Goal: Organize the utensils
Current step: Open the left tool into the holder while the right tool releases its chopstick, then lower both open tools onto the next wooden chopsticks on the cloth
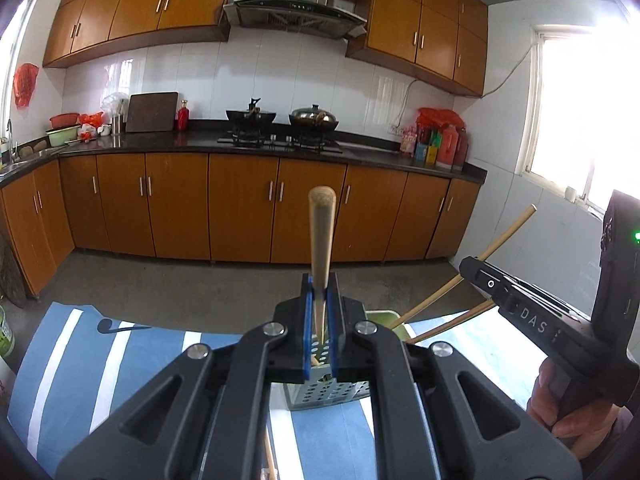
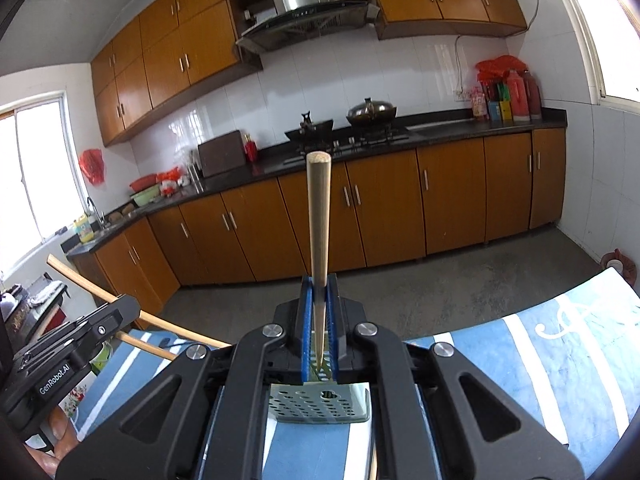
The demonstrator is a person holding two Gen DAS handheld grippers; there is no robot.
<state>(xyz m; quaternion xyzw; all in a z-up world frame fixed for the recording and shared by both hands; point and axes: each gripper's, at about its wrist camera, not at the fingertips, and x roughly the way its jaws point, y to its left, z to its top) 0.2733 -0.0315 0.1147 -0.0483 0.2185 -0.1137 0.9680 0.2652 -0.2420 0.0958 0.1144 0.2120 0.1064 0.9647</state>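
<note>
i'm carrying: my left gripper (image 1: 319, 312) is clamped on one chopstick (image 1: 321, 236), my right gripper (image 2: 319, 316) on another chopstick (image 2: 319, 220), both above the perforated holder (image 2: 320, 402). next, i'd lower each tip into it.

Far wall: orange-brown cabinets (image 1: 240, 208) w/ black countertop (image 1: 200, 145). Hob mid-counter w/ open wok (image 1: 251, 116) left, lidded wok (image 1: 314, 118) right; range hood (image 1: 296, 12) above. Cutting board (image 1: 152, 112) leans on tiles, far left. Red bottles (image 1: 448, 146) far right, near window (image 1: 580, 112). Near: blue-white striped cloth (image 1: 132, 360).
</note>
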